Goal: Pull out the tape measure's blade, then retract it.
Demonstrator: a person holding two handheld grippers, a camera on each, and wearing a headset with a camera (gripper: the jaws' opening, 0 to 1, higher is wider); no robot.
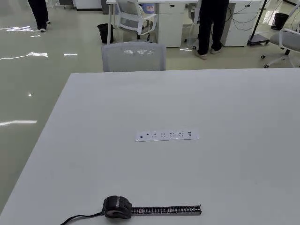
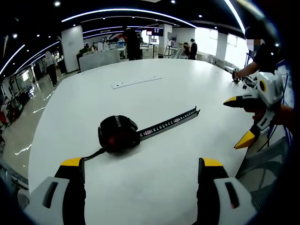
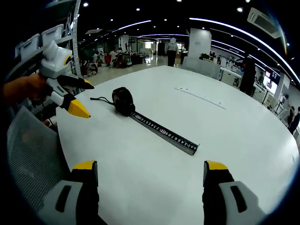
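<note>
tape measure [image 1: 117,207]: black case lying on the white table [image 1: 187,103], near the person's side | blade [image 1: 166,210]: drawn out flat on the tabletop | left gripper [image 2: 141,162]: jaws spread, empty, apart from the case | right gripper [image 3: 150,165]: jaws spread, empty, apart from the blade

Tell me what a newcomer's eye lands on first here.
The black tape measure sits at the near edge of the white table, its blade pulled out to the right in the head view and lying flat. The left gripper and the right gripper hang open short of it, neither touching it.
</note>
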